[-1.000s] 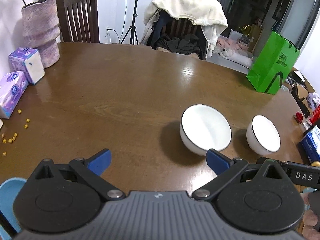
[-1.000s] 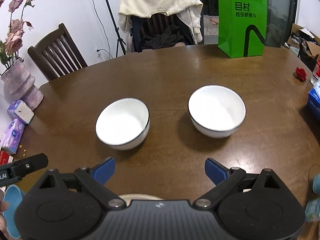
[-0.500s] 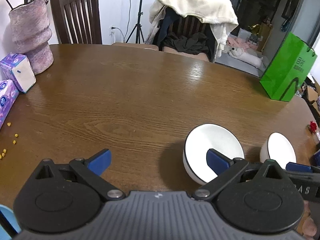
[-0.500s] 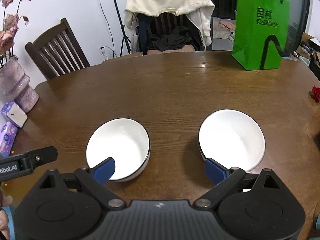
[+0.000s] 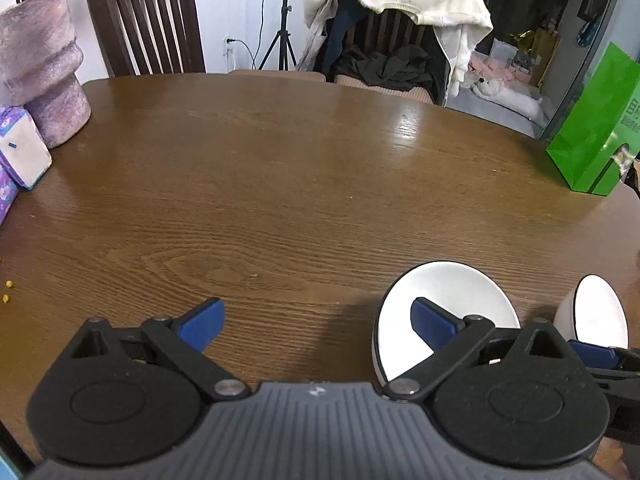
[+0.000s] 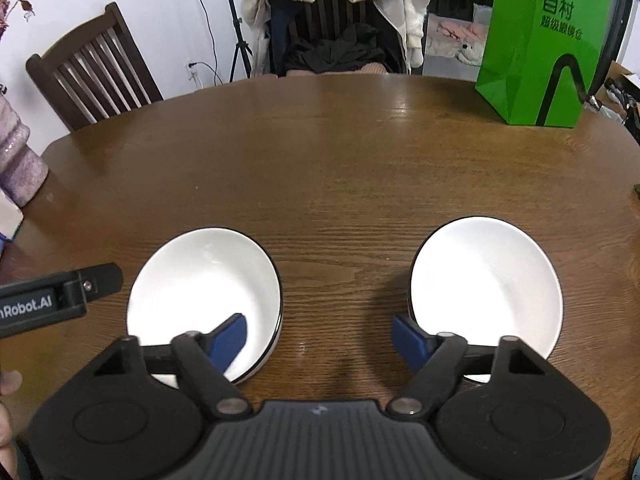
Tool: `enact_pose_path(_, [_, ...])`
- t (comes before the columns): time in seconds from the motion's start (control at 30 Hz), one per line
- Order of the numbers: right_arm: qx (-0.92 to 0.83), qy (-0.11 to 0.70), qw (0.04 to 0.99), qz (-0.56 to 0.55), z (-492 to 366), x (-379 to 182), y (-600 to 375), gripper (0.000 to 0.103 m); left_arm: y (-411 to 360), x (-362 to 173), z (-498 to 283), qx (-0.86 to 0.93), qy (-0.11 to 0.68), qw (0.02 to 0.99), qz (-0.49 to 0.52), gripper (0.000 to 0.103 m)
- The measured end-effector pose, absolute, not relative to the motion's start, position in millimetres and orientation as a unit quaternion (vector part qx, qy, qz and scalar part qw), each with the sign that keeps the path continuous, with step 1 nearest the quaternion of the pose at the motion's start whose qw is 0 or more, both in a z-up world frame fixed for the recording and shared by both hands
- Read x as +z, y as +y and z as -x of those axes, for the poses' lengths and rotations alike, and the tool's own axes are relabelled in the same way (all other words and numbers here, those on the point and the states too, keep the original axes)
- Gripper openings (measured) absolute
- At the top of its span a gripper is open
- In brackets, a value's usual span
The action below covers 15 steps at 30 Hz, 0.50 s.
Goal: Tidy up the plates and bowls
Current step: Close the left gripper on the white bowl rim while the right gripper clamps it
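Two white bowls with black rims stand side by side on the brown wooden table [image 6: 320,168]. In the right wrist view, the left bowl [image 6: 200,280] and the right bowl [image 6: 486,280] lie just ahead of my right gripper [image 6: 320,340]. Its jaws are closing; its left finger hangs over the left bowl's inside, its right finger at the right bowl's near-left edge, and no pad presses anything. My left gripper [image 5: 316,324] is open, with its right finger over the left bowl [image 5: 452,296] and its left finger over bare wood. The right bowl [image 5: 598,312] shows at the edge.
A green paper bag [image 6: 540,48] stands at the far right of the table. A purple vase [image 5: 44,68] and tissue packs [image 5: 22,152] sit at the far left, with yellow crumbs [image 5: 7,292] near that edge. Chairs [image 5: 144,24] and a tripod stand behind the table.
Both grippers have come forward and down, so the bowls now sit right at the fingertips. The right gripper's jaws have narrowed. The bowls have not moved.
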State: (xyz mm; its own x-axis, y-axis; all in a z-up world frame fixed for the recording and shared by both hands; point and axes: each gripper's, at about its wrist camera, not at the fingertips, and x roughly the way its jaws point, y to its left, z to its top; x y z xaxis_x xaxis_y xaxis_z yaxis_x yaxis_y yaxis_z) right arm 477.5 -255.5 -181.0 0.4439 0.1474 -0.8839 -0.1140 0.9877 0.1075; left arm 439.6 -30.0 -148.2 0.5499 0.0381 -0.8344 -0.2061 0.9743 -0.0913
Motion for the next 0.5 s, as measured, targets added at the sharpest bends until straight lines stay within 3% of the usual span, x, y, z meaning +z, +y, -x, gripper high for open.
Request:
enact_pose_path(0.37, [0.086, 0.538, 0.838, -0.023, -488.2, -199.2, -246.9, 0.045, -36.0, -164.3, -447.4, 0.041, 0.499, 0.859, 0.103, 0.066])
enact_pose_path(0.43, [0.091, 0.539, 0.837, -0.025, -489.1, -200.0, -244.9, 0.039, -38.6, -165.8, -448.6, 0.032, 0.501, 0.858, 0.104, 0.056])
enact_pose_path(0.5, [0.094, 0.54, 0.836, -0.026, -489.8, -200.2, -242.3, 0.033, -41.4, -168.4, -451.2, 0.022, 0.508, 0.854, 0.107, 0.036])
